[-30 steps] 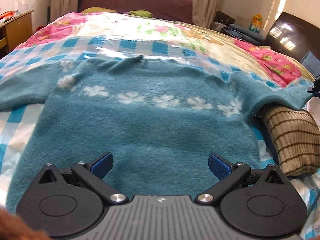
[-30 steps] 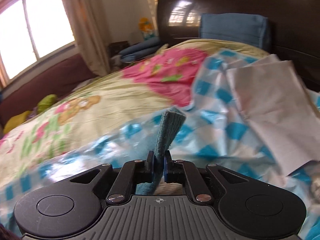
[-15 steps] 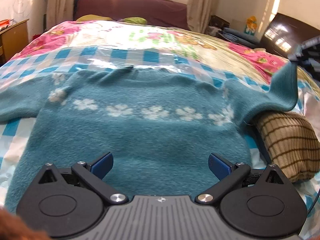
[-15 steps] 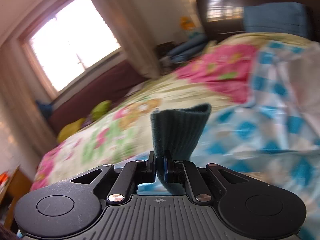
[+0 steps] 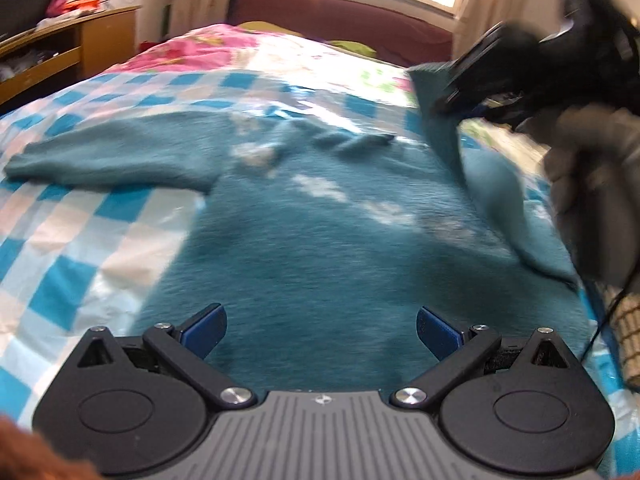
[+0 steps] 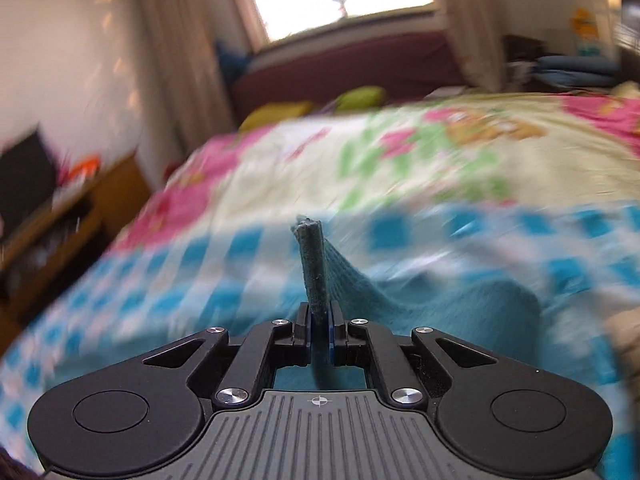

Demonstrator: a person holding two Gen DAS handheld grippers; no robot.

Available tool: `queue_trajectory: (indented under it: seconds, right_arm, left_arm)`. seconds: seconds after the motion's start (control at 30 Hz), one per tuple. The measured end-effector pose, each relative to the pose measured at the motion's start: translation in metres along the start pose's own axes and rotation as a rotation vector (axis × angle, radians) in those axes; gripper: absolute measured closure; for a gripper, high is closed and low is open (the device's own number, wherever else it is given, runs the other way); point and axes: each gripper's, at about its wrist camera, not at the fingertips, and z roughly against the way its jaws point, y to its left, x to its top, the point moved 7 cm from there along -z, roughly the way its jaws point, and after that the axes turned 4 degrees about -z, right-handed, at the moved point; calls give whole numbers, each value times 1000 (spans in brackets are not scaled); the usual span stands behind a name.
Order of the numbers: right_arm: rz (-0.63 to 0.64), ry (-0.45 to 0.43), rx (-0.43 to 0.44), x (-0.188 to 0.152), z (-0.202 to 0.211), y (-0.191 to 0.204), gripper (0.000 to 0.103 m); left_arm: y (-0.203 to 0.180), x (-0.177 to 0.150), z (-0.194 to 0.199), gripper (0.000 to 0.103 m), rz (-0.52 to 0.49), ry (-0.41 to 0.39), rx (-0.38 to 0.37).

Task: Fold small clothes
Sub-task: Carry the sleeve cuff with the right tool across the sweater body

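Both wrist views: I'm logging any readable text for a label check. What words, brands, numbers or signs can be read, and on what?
No readable words or numbers in either view.
Small crosshair mark, no letters: on the left hand-held gripper body and the right hand-held gripper body.
Yellow packet by the window: print too blurred to read.
Sweater: white flower pattern only, no text.
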Motion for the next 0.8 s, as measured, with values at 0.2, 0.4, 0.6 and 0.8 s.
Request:
queue_trajectory:
  seconds: [0.2, 0.4, 0.6, 0.8]
  right_arm:
    - [170, 133, -34, -63, -69, 44, 95]
    - [245, 191, -8, -88, -83, 58, 83]
    - [246, 209, 35, -87, -79, 56, 78]
    - [276, 187, -29, -90, -77, 64, 88]
  left_arm:
    - [20, -3, -6, 0, 47, 7, -14]
    - [25, -3, -9, 0, 60, 12, -24]
    - [26, -5, -11, 0, 64, 16, -16]
    - [27, -5, -10, 0, 67, 14, -16]
